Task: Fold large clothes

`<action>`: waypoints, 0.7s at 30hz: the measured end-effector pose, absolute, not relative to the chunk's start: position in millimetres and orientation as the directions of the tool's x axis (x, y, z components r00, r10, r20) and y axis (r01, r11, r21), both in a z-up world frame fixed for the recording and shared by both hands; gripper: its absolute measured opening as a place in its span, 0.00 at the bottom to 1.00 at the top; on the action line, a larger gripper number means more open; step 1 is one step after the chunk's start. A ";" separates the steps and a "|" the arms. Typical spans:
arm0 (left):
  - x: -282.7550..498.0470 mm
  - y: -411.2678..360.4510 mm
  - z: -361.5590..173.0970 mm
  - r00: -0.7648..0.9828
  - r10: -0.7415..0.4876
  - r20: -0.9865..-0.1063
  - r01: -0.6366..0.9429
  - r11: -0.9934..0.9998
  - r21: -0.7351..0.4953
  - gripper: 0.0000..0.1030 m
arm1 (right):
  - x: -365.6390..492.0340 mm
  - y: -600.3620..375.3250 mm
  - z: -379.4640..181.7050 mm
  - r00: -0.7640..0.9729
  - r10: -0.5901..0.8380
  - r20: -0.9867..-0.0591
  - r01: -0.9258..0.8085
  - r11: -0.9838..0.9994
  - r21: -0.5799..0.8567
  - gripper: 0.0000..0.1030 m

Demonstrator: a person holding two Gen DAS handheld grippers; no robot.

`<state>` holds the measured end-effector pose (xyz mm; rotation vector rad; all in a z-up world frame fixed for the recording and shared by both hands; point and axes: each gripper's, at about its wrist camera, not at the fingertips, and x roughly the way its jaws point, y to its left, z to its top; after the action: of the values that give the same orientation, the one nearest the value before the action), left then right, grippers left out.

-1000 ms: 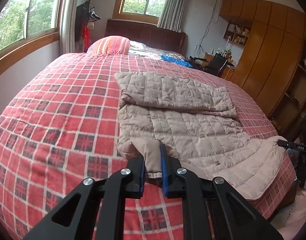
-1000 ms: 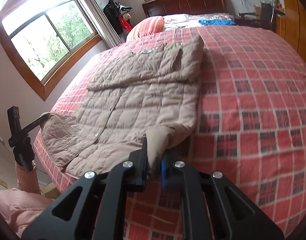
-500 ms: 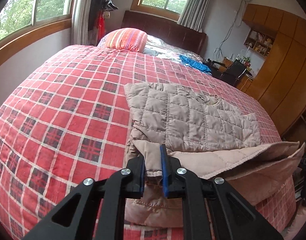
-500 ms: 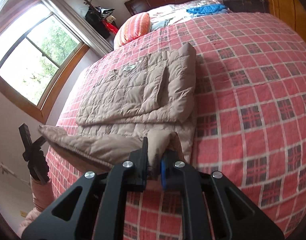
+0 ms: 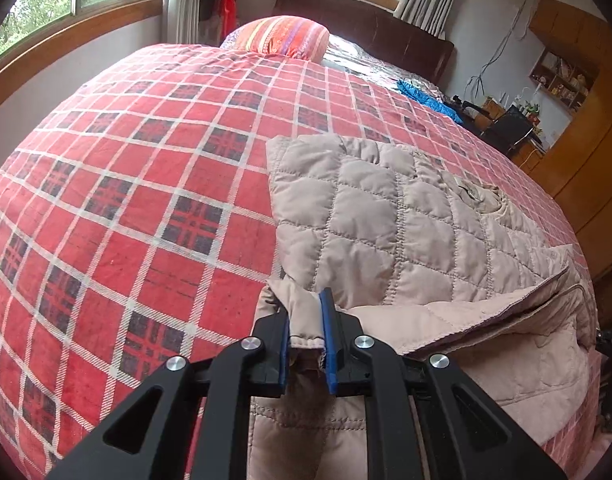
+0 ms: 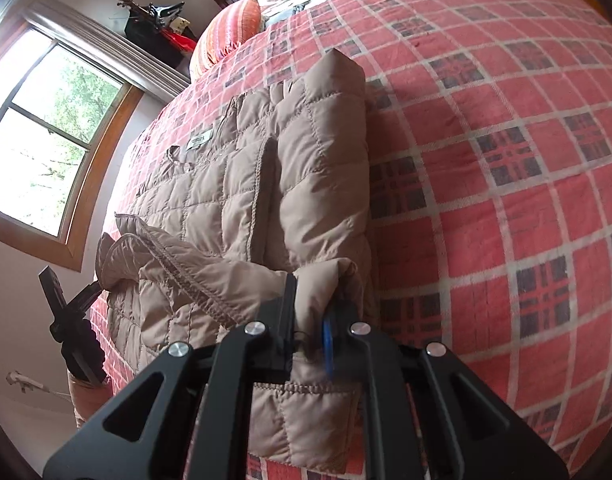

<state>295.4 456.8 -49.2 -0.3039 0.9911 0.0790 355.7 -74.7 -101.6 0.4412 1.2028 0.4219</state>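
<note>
A beige quilted jacket [image 5: 390, 224] is spread on the red plaid bedspread [image 5: 145, 184], its upper part already doubled over and its near hem lifted above the rest.

On the left, the left gripper [image 5: 306, 344] is clamped on one hem corner, the fabric pinched between its blue pads. On the right, the right gripper [image 6: 310, 328] is closed on the opposite hem corner, a thick bunch of padding being squeezed there.

The risk is judged as follows: the slick padded cloth may slide out of either pinch if the corners are pulled apart too hard, and an uneven carry may lay the fold crooked (the sagging middle is likely to crease).

The jacket stretches forward from both grippers, its folded bulk just beyond the fingertips.
</note>
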 end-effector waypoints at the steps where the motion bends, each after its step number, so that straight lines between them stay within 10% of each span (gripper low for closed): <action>1: 296.3 457.8 -50.5 0.545 -0.076 -0.835 -0.203 0.954 -0.220 0.16 | 356.6 -75.6 -102.8 0.302 0.537 -0.788 -0.073 0.837 0.542 0.13; 5: 293.3 464.0 -46.3 0.539 -0.124 -0.833 -0.189 0.946 -0.263 0.20 | 351.7 -83.0 -97.3 0.306 0.585 -0.751 -0.078 0.802 0.593 0.26; 9: 283.7 474.7 -33.6 0.553 -0.214 -0.805 -0.172 0.916 -0.362 0.29 | 338.5 -93.3 -78.8 0.358 0.584 -0.728 -0.092 0.798 0.595 0.74; 21: 240.7 497.5 -6.1 0.640 -0.123 -0.758 -0.182 0.935 -0.305 0.57 | 309.4 -90.3 -65.1 0.374 0.519 -0.769 -0.158 0.852 0.498 0.69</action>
<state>240.7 497.5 -6.1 -0.3732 0.8809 0.0345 309.4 -90.3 -65.1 0.3715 1.1094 0.4460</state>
